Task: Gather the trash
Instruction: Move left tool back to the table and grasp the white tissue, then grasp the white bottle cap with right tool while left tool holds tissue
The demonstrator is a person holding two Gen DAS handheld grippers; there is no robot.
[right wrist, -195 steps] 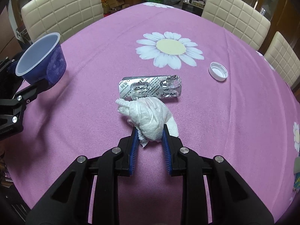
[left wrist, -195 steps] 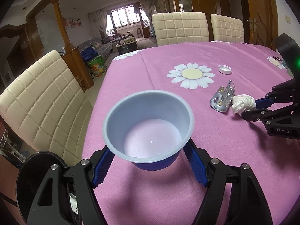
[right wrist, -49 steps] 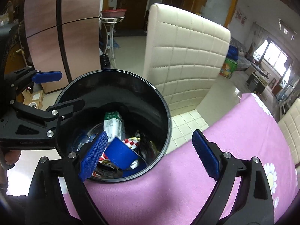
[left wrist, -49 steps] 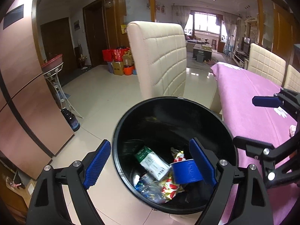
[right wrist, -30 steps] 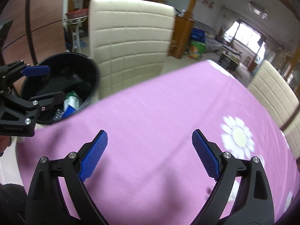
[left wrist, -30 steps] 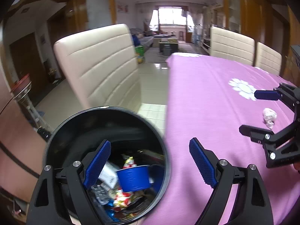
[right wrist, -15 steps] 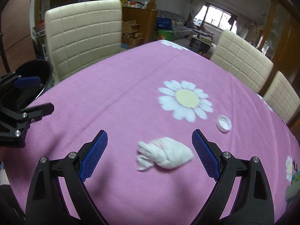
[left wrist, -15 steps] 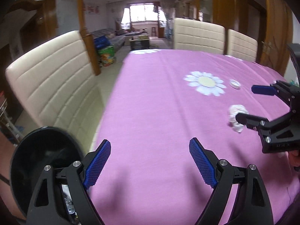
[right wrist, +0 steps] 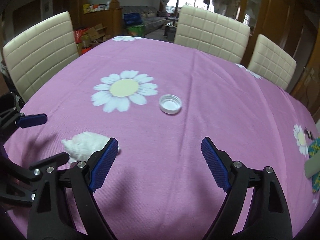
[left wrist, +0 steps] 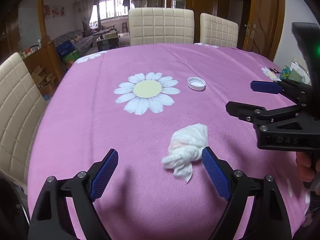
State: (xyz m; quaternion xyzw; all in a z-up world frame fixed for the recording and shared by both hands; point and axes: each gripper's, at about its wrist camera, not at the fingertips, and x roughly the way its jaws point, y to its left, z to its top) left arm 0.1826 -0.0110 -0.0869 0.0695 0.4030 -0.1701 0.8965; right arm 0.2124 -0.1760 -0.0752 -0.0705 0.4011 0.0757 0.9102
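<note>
A crumpled white tissue [left wrist: 187,146] lies on the pink daisy tablecloth [left wrist: 100,140]. My left gripper [left wrist: 160,152] hangs open over it; the tissue sits between the fingers, close to the right pad [left wrist: 213,172], with neither pad pressing on it. A white bottle cap [right wrist: 170,104] rests upturned beside the printed daisy, ahead of my right gripper [right wrist: 160,141]. Its jaws are closing, still wide apart, with only bare cloth between them. The tissue [right wrist: 86,146] lies just left of the right gripper's left finger.
Cream padded chairs [left wrist: 161,27] stand along the far and left sides of the table. A colourful patterned item [right wrist: 315,150] lies at the table's right edge. A hand [left wrist: 306,168] holds the right gripper's handle.
Both grippers have swung from the black bin at the table's left corner to over the tablecloth. The tissue now lies between the left fingers; the cap sits ahead of the right.
</note>
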